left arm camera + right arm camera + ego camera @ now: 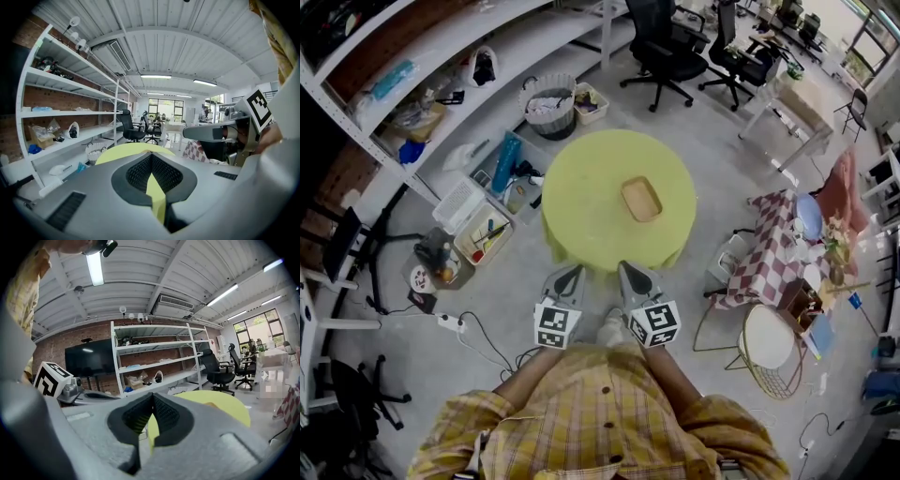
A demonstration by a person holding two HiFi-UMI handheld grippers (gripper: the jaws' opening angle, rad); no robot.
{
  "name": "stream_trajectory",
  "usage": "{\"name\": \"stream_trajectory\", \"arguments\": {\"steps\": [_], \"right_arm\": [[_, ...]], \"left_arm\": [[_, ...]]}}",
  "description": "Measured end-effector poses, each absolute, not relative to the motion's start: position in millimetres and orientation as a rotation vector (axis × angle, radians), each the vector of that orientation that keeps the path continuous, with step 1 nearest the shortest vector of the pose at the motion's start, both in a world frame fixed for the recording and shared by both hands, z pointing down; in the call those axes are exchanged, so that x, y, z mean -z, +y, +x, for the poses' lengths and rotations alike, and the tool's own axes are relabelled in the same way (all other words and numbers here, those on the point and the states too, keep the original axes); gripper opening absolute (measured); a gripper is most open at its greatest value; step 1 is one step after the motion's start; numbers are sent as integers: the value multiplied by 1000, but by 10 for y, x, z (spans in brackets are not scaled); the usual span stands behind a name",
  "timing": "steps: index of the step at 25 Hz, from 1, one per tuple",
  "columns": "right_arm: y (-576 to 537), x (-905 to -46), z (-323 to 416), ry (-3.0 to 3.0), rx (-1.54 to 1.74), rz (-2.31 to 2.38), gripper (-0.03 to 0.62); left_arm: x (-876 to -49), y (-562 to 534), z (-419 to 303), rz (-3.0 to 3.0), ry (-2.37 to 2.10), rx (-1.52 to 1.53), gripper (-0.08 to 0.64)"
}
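- Left gripper (572,273): fingers clenched tip to tip with nothing between them, as the left gripper view showed; it was held close to the person's body, short of the bench's near edge
- Right gripper (627,270): fingers likewise pressed together and empty, just beside the left gripper and pointing the same way
- Wooden tray (642,199): lay alone on the round yellow-green bench (581,192), right of the bench's centre; it appeared empty
- Key relation: the tray lay ahead of both grippers and a little to the right, well apart from them, with the bench's near edge in between; the right gripper was the nearer of the two
- Long axis: the tray's longer side seemed to run roughly away from the person, slightly skewed; the head view was too small to fix this exactly
- Surroundings: white shelving (441,56) to the left, office chairs (670,52) beyond the bench, a checked cloth (769,248) to the right
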State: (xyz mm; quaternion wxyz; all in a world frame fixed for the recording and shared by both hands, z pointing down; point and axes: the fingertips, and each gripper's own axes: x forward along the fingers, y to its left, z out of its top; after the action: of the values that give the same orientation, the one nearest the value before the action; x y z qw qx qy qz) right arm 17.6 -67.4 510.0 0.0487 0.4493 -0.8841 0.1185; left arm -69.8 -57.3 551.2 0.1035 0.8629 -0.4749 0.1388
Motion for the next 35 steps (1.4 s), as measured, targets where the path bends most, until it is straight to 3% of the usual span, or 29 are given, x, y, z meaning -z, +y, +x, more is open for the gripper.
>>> {"name": "stream_trajectory", "arguments": {"steps": [35], "right_arm": [[-1488, -5421, 426, -2701, -429, 1159, -3]], "left_arm": [[-5780, -1356, -299, 2395, -1441, -505, 3]]}}
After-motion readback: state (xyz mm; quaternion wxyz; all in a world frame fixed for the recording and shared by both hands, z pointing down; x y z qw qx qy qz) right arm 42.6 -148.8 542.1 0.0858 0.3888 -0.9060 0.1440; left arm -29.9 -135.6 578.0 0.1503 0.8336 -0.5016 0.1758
